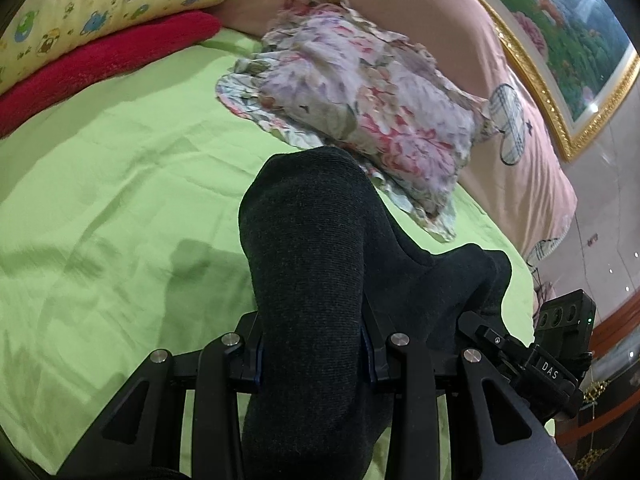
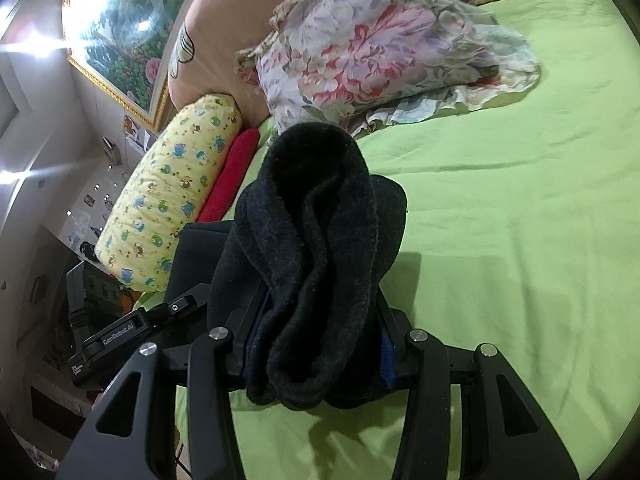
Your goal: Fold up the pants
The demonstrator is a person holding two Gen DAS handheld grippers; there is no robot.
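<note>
The dark grey pants (image 1: 308, 264) are bunched and held up above the green bed sheet (image 1: 120, 184). My left gripper (image 1: 312, 356) is shut on a thick fold of the pants, which covers the fingertips and hangs down between the arms. My right gripper (image 2: 316, 340) is shut on another bunch of the same pants (image 2: 316, 232), fleecy inside showing, lifted over the sheet (image 2: 500, 240). The other gripper's body shows at the right edge of the left wrist view (image 1: 552, 360) and at the left of the right wrist view (image 2: 120, 336). The fingertips are hidden by cloth.
A floral pillow (image 1: 368, 96) lies at the head of the bed, also in the right wrist view (image 2: 380, 40). A yellow patterned bolster (image 1: 100, 4) and a red towel (image 1: 100, 68) lie beside it. A pink headboard (image 1: 500, 80) and a framed picture (image 1: 568, 32) stand behind.
</note>
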